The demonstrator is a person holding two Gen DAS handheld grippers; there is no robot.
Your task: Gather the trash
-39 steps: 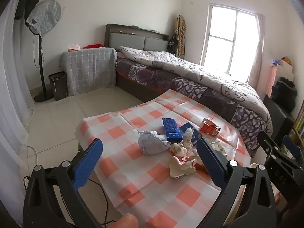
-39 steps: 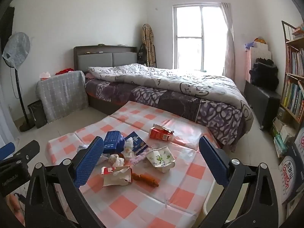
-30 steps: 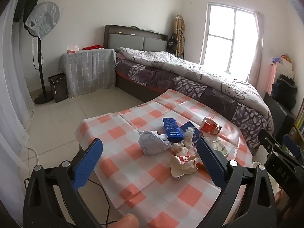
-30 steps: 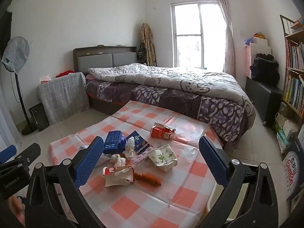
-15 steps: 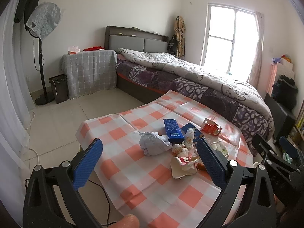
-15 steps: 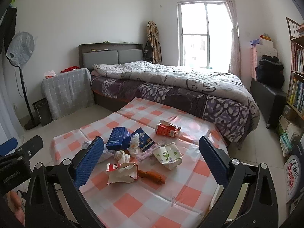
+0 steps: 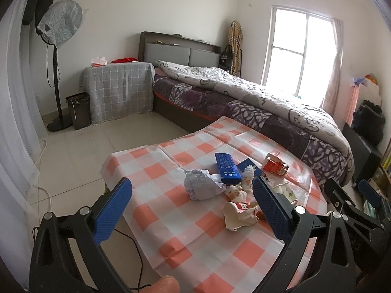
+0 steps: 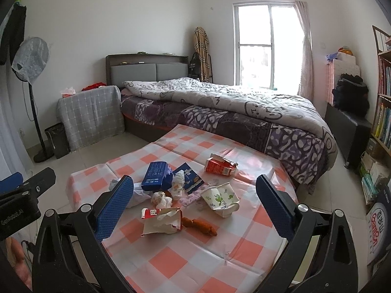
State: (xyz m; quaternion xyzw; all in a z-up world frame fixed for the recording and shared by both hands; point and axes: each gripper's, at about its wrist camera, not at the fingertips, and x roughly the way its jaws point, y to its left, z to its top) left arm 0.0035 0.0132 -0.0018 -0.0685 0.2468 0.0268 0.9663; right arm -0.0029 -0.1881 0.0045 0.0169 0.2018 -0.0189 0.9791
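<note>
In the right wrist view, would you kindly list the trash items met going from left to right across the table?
Blue pack → torn wrapper → sausage → paper cup, with the red carton behind it at much the same position.

Count on the checkered surface (image 8: 171, 254), right wrist view:
- One blue tissue pack (image 8: 156, 176).
- One dark blue flat packet (image 8: 191, 178), just beside it.
- One red carton (image 8: 218, 166), torn open, lying on its side.
- One paper cup (image 8: 220, 196) with green leaf print, tipped over.
- One torn paper wrapper (image 8: 160, 223) with a red label.
- One sausage-like food scrap (image 8: 200, 225), touching the wrapper's right end.
- Two small crumpled tissues: one upright twist (image 8: 179, 183), one wad (image 8: 162, 199).
- One larger crumpled paper ball (image 7: 202, 188), clearest in left wrist view.

Two hand-held grippers: left hand-held gripper (image 7: 193, 210), right hand-held gripper (image 8: 195, 207).
</note>
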